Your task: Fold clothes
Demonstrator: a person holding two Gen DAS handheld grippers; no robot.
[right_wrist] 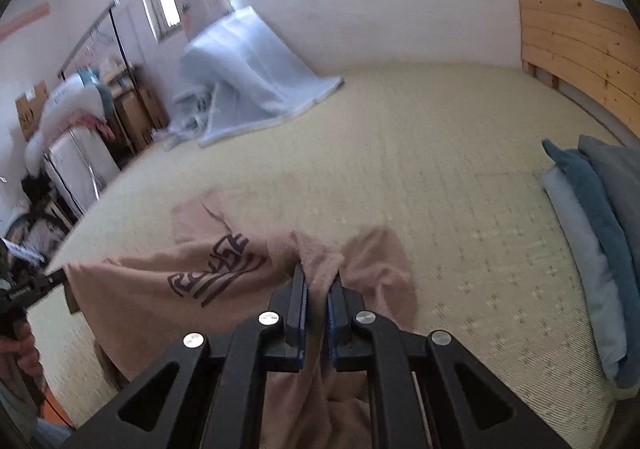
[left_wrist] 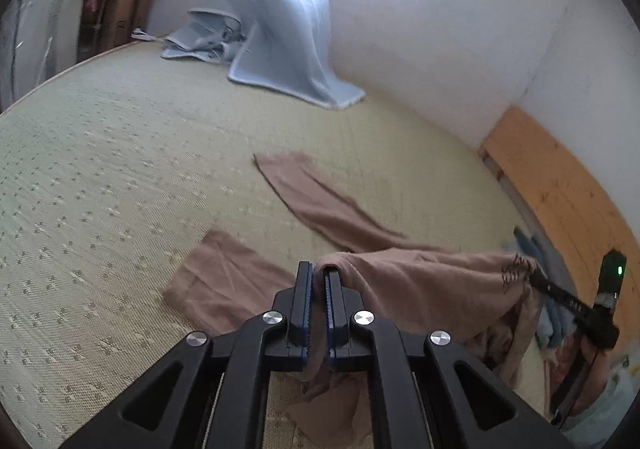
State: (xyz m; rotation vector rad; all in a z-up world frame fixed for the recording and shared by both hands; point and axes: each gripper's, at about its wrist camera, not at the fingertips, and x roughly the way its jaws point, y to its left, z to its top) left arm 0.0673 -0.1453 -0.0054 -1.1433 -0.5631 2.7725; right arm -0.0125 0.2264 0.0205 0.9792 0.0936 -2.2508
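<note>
A tan-pink pair of trousers [left_wrist: 332,209] with a dark printed logo [right_wrist: 218,269] lies partly on the bed mat. Its two legs stretch away across the mat in the left wrist view. My left gripper [left_wrist: 319,275] is shut on one end of the waist edge. My right gripper [right_wrist: 318,281] is shut on the other end; it also shows at the right of the left wrist view [left_wrist: 538,281]. The waist hangs lifted and stretched between the two grippers. The left gripper shows at the left edge of the right wrist view [right_wrist: 60,277].
The bed mat [left_wrist: 120,177] is pale green with a small pattern. A light blue blanket [left_wrist: 280,29] is heaped at the far corner. A wooden headboard [right_wrist: 580,57] runs along one side. Folded blue and grey clothes [right_wrist: 596,233] are stacked near it. Clutter and furniture [right_wrist: 80,129] stand beyond the bed's left edge.
</note>
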